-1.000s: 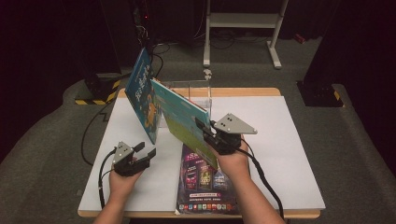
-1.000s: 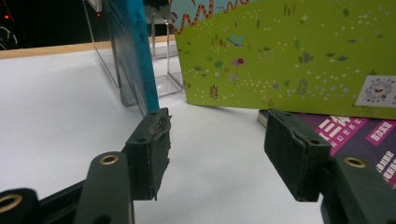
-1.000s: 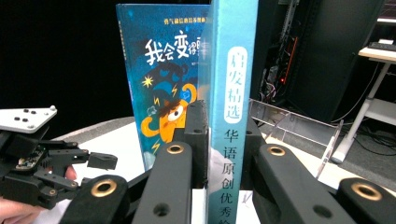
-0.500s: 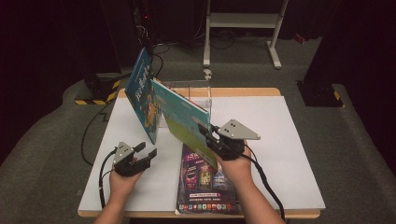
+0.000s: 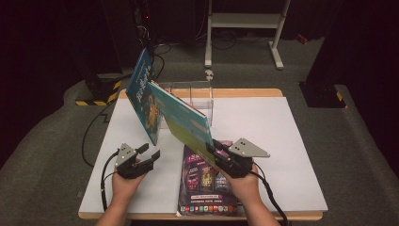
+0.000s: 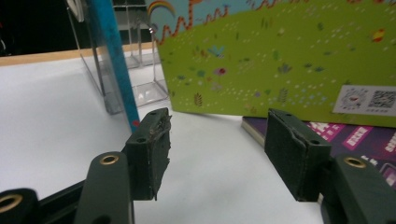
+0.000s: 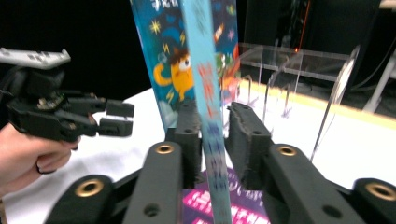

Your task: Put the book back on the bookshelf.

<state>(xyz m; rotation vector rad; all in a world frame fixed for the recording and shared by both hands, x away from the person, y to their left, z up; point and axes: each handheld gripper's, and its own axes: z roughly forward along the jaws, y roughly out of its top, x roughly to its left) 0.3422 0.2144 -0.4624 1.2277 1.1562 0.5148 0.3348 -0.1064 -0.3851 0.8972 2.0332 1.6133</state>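
- The picture book with the green back cover [image 5: 186,123] slants up over the middle of the table [image 5: 263,136]; its far upper corner leans toward the clear acrylic book stand [image 5: 200,96] and its near lower edge sits between the fingers of the right gripper [image 5: 217,151].
- In the right gripper view the book's pale blue spine edge [image 7: 208,107] runs upright between the two black fingers [image 7: 189,126]. The left finger lies against it and a slim gap shows on the right, so the grip looks loosened; the fingers have just been opening with the book between them.
- Under that book and gripper a purple magazine [image 5: 207,186] lies flat at the table's near edge.
- A second book with a dark blue cover [image 5: 141,96] stands tilted at the left end of the acrylic stand, just beside the held book.
- The left gripper [image 5: 148,155] rests low over the white table, left of the magazine and apart from both books. Its fingers [image 6: 152,154] stand apart with only bare table between them, holding nothing.
- A hand [image 5: 123,186] grasps the left gripper from the near side.
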